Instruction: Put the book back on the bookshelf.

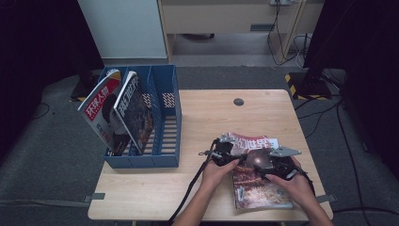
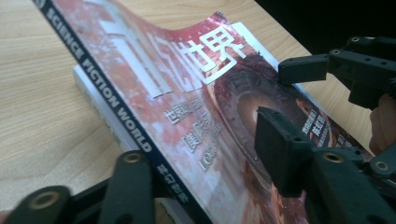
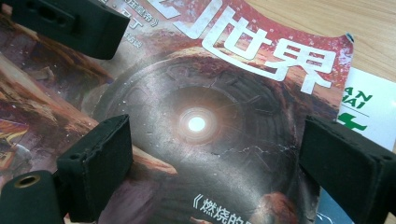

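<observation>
- The blue file rack [image 1: 162,141] with two leaning magazines [image 1: 118,113] blocks the table's left side.
- Bare tabletop [image 1: 226,117] lies open between rack and red magazine [image 1: 256,181].
- Both grippers crowd that magazine's top.

"SCIENCE FICTION WORLD" on the red magazine's spine [image 2: 122,125]; "世界" on its cover.

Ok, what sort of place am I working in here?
Probably a lab or studio recording bay, not a home: a small wooden table on grey carpet, dark curtains on both sides, cables trailing across the floor, and a blue file rack holding magazines.
</observation>
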`<state>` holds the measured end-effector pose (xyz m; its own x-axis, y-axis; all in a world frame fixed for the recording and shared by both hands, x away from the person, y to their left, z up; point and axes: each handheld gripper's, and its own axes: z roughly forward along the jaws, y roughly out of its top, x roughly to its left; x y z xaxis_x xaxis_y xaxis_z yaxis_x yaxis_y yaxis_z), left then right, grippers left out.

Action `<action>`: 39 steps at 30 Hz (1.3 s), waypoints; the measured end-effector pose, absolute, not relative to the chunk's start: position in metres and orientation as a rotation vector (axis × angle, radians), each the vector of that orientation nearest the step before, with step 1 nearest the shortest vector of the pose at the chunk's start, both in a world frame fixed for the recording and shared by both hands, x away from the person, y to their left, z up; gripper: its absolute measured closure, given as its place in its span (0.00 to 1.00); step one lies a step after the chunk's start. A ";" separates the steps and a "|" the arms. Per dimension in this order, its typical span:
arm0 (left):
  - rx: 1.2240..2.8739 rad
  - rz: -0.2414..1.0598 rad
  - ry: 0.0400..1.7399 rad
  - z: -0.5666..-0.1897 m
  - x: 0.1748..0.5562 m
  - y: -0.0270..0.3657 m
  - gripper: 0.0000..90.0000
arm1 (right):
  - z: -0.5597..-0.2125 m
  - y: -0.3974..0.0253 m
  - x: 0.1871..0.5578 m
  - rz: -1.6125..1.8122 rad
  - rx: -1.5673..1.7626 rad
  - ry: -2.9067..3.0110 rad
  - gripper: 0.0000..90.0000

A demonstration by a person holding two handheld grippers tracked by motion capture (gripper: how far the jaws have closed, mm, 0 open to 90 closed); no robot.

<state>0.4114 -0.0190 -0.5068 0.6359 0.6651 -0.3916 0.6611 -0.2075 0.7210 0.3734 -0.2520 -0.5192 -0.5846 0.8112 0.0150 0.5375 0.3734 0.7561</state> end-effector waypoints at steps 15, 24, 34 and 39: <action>1.932 0.086 0.978 -0.493 0.406 -0.020 0.79 | -0.517 -0.254 0.374 1.069 1.197 2.289 0.11; 1.920 0.143 0.894 -0.481 0.404 -0.010 0.82 | -0.515 -0.257 0.376 1.064 1.217 2.296 0.08; 1.923 0.188 0.813 -0.467 0.398 0.001 0.84 | -0.515 -0.259 0.380 1.120 1.221 2.328 0.08; 1.917 0.203 0.762 -0.460 0.394 0.003 0.85 | -0.512 -0.258 0.387 1.134 1.223 2.362 0.07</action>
<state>0.3944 0.0029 -0.4602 0.7857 0.5893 -0.1882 0.4179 -0.2812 0.8639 0.3868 -0.2577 -0.5117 -0.6166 0.7773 0.1248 0.5833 0.3447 0.7355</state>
